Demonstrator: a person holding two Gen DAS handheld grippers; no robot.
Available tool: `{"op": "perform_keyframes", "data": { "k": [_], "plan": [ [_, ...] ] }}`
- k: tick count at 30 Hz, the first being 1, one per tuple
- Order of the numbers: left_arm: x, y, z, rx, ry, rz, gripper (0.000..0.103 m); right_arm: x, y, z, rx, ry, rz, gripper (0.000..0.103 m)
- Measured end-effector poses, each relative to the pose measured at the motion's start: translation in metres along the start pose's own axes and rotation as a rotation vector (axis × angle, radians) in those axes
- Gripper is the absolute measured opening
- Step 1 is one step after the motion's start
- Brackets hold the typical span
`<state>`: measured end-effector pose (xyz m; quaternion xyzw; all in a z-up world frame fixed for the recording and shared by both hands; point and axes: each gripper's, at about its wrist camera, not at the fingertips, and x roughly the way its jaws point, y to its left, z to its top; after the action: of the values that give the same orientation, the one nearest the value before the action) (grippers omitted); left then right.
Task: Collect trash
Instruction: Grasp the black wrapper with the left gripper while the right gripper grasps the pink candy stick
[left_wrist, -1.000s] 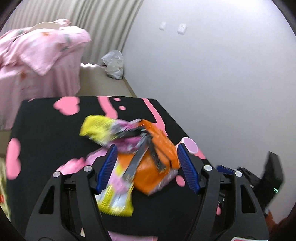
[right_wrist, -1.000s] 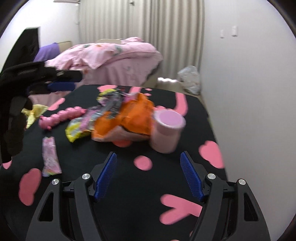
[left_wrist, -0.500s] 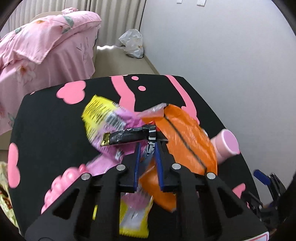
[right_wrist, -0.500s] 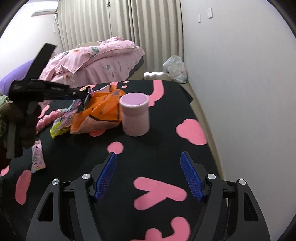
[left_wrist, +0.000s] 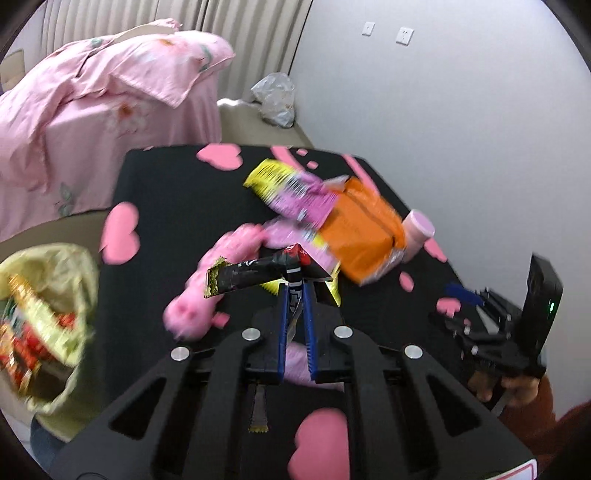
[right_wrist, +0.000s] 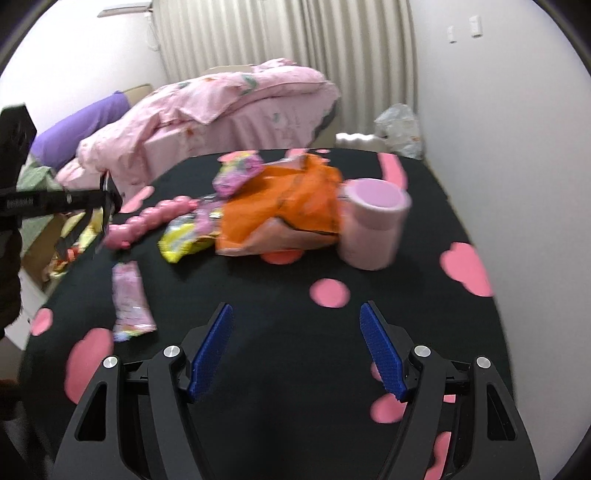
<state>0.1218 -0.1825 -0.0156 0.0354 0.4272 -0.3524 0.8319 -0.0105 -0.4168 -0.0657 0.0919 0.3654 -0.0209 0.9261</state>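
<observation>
Left wrist view: the left claw (left_wrist: 295, 295) is seen closing on a black wrapper (left_wrist: 251, 275), which is pinched between the blue pads and lifted clear of the black counter (left_wrist: 166, 206) with its pink heart pattern. The wrapper sticks out to the left of the jaws, and a strip of it hangs down behind the pads. Beyond the claw, an orange bag (left_wrist: 360, 236), a yellow and purple packet (left_wrist: 291, 192) and a pink bumpy toy (left_wrist: 210, 291) are piled together on the counter, with a pink cup (left_wrist: 417, 232) touching the far side of the orange bag. At the left edge, just beside the counter, a pale green bag (left_wrist: 48, 317) holding red and gold wrappers is visible. In the right wrist view, the right claw (right_wrist: 297, 347) is held wide apart with nothing between its pads, above a bare part of the counter. A small pink packet (right_wrist: 129, 299) lies flat to the left of it, apart from the pile. A bed with pink covers (right_wrist: 221, 103) stands behind the counter.
</observation>
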Motion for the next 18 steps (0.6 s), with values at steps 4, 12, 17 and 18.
{"op": "perform_keyframes", "data": {
  "k": [4, 12, 17, 18],
  "plan": [
    [-0.011, 0.017, -0.022, -0.008, 0.036, 0.033, 0.008, 0.011, 0.036, 0.005, -0.061, 0.053, 0.159, 0.068],
    [0.004, 0.045, -0.048, -0.085, 0.109, 0.050, 0.018, 0.046, 0.101, -0.003, -0.269, 0.192, 0.169, 0.068],
    [0.011, 0.045, -0.050, -0.078, 0.112, 0.080, 0.022, 0.044, 0.097, -0.008, -0.256, 0.201, 0.177, 0.068],
    [0.011, 0.045, -0.050, -0.075, 0.109, 0.083, 0.023, 0.044, 0.095, -0.009, -0.249, 0.201, 0.183, 0.068]
  ]
}}
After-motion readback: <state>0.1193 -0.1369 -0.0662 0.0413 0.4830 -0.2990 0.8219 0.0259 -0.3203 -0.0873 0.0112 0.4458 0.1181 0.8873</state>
